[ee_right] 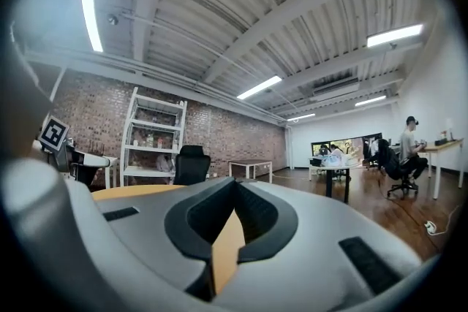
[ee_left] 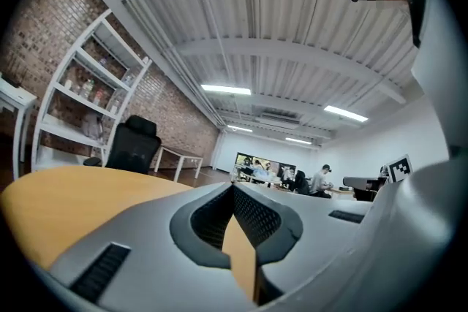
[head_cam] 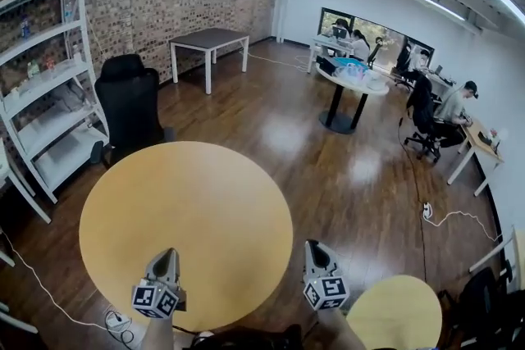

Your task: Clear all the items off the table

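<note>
Head view: L gripper (head_cam: pixel 167 254) and R gripper (head_cam: pixel 312 246) sit low at the near edge of the round yellow table (head_cam: pixel 189 201), tips pointing fwd. L is over the top, R beside the rim. Both jaw pairs are closed tip to tip, gripping nothing. Marker cubes (head_cam: pixel 156 299) carry b/w square patterns.

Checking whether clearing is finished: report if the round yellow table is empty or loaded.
Empty: the head view shows the round yellow table bare, nothing on it.
</note>
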The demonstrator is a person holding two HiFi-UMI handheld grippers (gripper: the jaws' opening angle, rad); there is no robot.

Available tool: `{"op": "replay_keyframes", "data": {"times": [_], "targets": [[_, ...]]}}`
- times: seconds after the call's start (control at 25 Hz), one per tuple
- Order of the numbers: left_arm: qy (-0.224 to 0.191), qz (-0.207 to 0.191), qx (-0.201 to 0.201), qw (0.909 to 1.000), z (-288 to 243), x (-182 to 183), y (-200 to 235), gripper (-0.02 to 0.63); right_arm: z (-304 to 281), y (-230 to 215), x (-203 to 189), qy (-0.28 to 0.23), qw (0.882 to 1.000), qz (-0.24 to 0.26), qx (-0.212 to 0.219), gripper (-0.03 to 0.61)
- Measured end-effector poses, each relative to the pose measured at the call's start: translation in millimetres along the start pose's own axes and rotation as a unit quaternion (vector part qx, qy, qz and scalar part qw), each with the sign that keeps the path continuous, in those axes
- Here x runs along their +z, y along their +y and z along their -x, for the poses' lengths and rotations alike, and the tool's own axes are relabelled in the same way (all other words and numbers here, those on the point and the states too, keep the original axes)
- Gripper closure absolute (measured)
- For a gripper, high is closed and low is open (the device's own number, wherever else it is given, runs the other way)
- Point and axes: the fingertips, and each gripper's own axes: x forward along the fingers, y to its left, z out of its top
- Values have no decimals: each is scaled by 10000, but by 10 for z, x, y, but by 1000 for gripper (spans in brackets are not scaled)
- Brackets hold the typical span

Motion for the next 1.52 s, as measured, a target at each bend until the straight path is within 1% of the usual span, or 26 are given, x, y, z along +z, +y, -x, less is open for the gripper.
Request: {"op": "replay_keyframes", "data": {"times": [0.08,0.16,0.28,0.36,0.48,0.56,0.72,0.84,0.92,1.0,1.08,1.16,1.2,1.36,1.44,1.52], "targets": [[-129,-124,287,9994,225,136,312,614,-284,357,-18,12,9994,26,349,575],[-216,-278,671,9971,529,283,696,614,-598,845,7,-42,9967,47,808,575],[-345,-401,1283,9903,1013,551,1306,614,-981,1670,116,-154,9894,162,1434,575],[-426,-452,1672,9840,1378,711,1640,614,-1147,2217,118,-120,9825,205,1845,575],[-537,-439,2186,9733,1911,836,1933,614,-1298,2896,21,31,9696,215,2437,575],[-558,-411,2447,9671,2162,842,2021,614,-1354,3200,-56,131,9609,252,2754,575],[-591,-423,2903,9542,2484,841,2128,614,-1390,3591,-123,280,9475,282,3172,575],[-570,-353,3061,9496,2578,830,2128,614,-1435,3798,-227,435,9360,378,3472,575],[-496,-326,3104,9487,2588,790,2054,614,-1449,3874,-355,633,9269,430,3675,574],[-388,-231,3111,9493,2602,725,2008,614,-1450,3973,-535,928,9151,515,3891,574],[-282,-119,3209,9466,2661,643,2043,614,-1439,4133,-754,1260,9003,637,4117,568],[-203,-36,3393,9405,2744,557,2083,614,-1415,4287,-994,1600,8839,768,4327,468],[-157,7,3473,9376,2786,508,2081,614,-1401,4341,-1118,1768,8759,846,4409,460],[117,229,3763,9261,2935,303,2021,614,-1359,4489,-1604,2373,8448,1164,4652,460],[248,315,3870,9212,2983,192,2084,614,-1398,4561,-1808,2541,8353,1332,4690,460],[337,412,3973,9161,3056,73,2152,614,-1430,4625,-1984,2671,8284,1460,4702,460]]}}
